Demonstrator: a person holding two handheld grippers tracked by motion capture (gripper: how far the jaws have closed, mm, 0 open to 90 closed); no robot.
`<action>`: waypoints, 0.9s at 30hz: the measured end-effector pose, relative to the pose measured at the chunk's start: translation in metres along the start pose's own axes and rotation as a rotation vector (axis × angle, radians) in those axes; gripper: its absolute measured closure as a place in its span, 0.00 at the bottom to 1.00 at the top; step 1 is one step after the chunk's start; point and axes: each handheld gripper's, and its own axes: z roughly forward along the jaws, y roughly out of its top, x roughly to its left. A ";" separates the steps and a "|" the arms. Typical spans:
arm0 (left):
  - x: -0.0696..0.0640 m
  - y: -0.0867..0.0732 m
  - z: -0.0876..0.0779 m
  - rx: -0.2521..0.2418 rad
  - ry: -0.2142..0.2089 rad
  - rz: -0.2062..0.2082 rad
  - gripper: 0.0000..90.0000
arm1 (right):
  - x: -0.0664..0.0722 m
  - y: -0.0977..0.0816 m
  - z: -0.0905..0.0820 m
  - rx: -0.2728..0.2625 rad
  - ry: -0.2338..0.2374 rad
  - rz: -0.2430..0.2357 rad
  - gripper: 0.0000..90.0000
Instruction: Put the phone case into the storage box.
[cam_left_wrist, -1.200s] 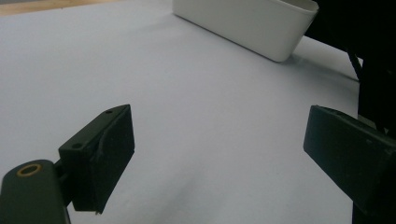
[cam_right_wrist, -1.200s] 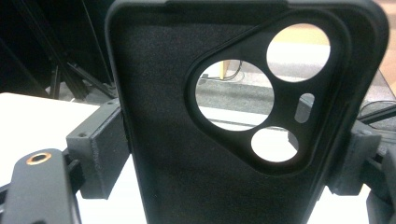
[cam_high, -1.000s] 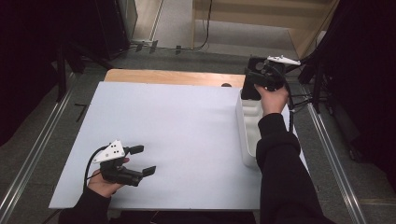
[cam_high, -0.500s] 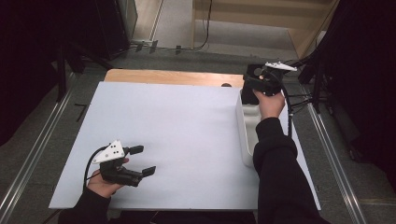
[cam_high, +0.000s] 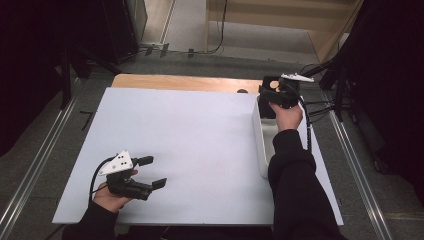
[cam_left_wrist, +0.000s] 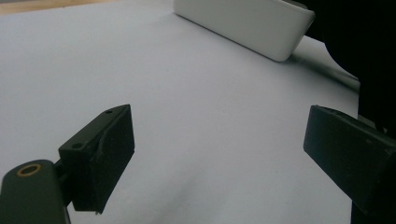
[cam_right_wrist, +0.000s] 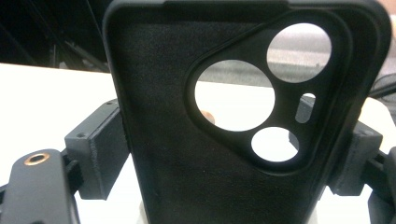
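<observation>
My right gripper is shut on a black phone case. The case stands upright between the jaws, its soft inner side and camera cut-outs facing the right gripper view. It hangs over the far end of a long white tray. My left gripper rests low over the white sheet near the front left, open with nothing between its jaws. The left gripper view has the white tray farther off.
A strip of wooden table edge lies beyond the white sheet. Cables trail to the right of the tray. Dark floor, metal rails and stands surround the table.
My right gripper has sunk a little toward the far end of the tray with the case still in it. The left hand has stayed where it was.
</observation>
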 end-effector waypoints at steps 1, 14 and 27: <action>0.000 0.000 0.000 0.000 0.000 0.000 0.10 | 0.000 -0.001 0.001 0.009 -0.002 0.000 0.15; 0.000 0.000 0.000 -0.002 -0.002 -0.001 0.10 | -0.001 0.000 0.003 0.027 0.008 -0.002 0.00; 0.001 0.001 0.002 -0.001 -0.010 -0.004 0.10 | -0.007 0.006 -0.006 -0.003 0.040 0.012 0.00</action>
